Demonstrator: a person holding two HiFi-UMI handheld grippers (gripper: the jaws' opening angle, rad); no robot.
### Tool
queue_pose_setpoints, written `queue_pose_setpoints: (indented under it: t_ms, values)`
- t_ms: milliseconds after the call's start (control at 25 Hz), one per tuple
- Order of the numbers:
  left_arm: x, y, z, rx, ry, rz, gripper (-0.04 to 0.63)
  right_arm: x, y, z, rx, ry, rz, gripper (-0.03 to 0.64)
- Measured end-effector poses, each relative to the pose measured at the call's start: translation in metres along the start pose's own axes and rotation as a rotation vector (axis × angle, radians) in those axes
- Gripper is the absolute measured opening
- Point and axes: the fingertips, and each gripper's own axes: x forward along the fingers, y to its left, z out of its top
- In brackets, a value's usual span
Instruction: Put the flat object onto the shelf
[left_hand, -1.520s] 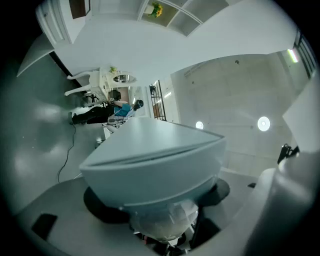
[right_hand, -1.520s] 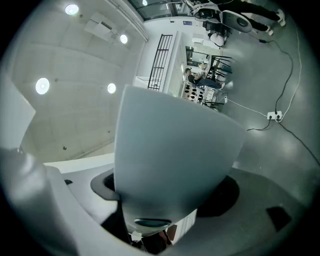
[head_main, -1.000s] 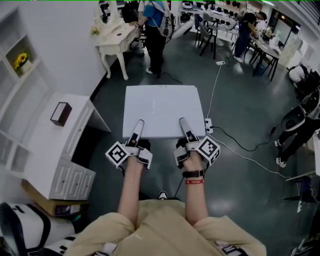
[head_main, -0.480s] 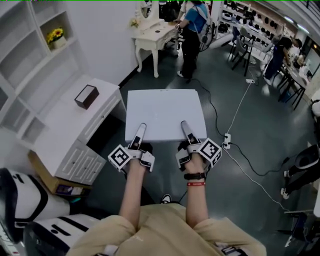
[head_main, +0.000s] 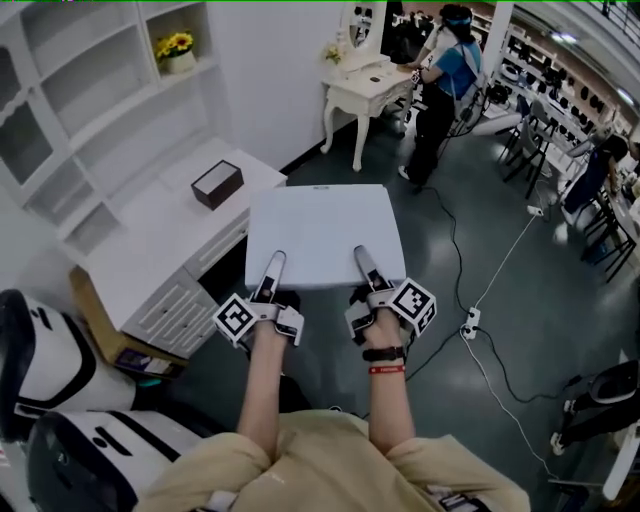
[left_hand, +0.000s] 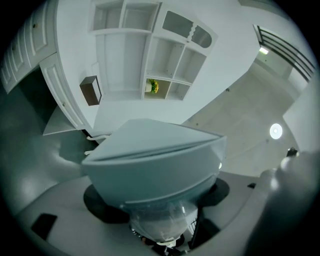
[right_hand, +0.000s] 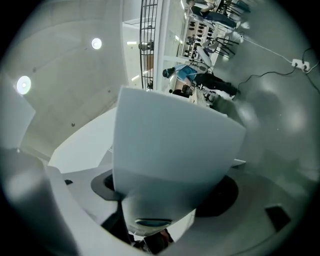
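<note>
A flat white board (head_main: 322, 232) hangs level in front of me, held by its near edge. My left gripper (head_main: 274, 264) is shut on the left part of that edge and my right gripper (head_main: 362, 257) on the right part, each with one finger lying on top. The white shelf unit (head_main: 100, 90) with open compartments stands to the left, beyond a white counter (head_main: 150, 240). In the left gripper view the board (left_hand: 155, 150) fills the lower middle, with the shelf (left_hand: 150, 60) behind it. The right gripper view shows the board (right_hand: 170, 150) close up.
A brown box (head_main: 217, 183) sits on the counter and yellow flowers (head_main: 178, 45) in a shelf compartment. A white dressing table (head_main: 365, 90) and a person in blue (head_main: 445, 70) are ahead. A cardboard box (head_main: 105, 330) and a power strip (head_main: 468, 322) lie on the floor.
The board and both grippers have swung left together. The shelf and counter now fill the left of the head view; the dressing table and person have slid right.
</note>
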Motion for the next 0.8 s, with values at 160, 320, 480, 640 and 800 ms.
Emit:
queue_pose_setpoints:
  t_ms: [160, 320, 480, 640, 800]
  values:
    - [0.003, 0.002, 0.04, 0.034, -0.05, 0.004, 0.365, 0.041, 0.006, -0.019, 0.015, 0.054, 0.023, 0.393]
    - [-0.002, 0.007, 0.077, 0.063, -0.103, 0.02, 0.365, 0.078, 0.012, -0.042, 0.027, 0.114, 0.042, 0.39]
    - [-0.006, 0.01, 0.109, 0.063, -0.157, 0.024, 0.365, 0.107, 0.016, -0.062, 0.017, 0.167, 0.034, 0.388]
    - [-0.007, 0.015, 0.13, 0.068, -0.202, 0.03, 0.365, 0.132, 0.019, -0.074, 0.016, 0.207, 0.044, 0.387]
    - [-0.008, 0.021, 0.159, 0.073, -0.248, 0.04, 0.365, 0.165, 0.022, -0.09, 0.023, 0.247, 0.065, 0.385]
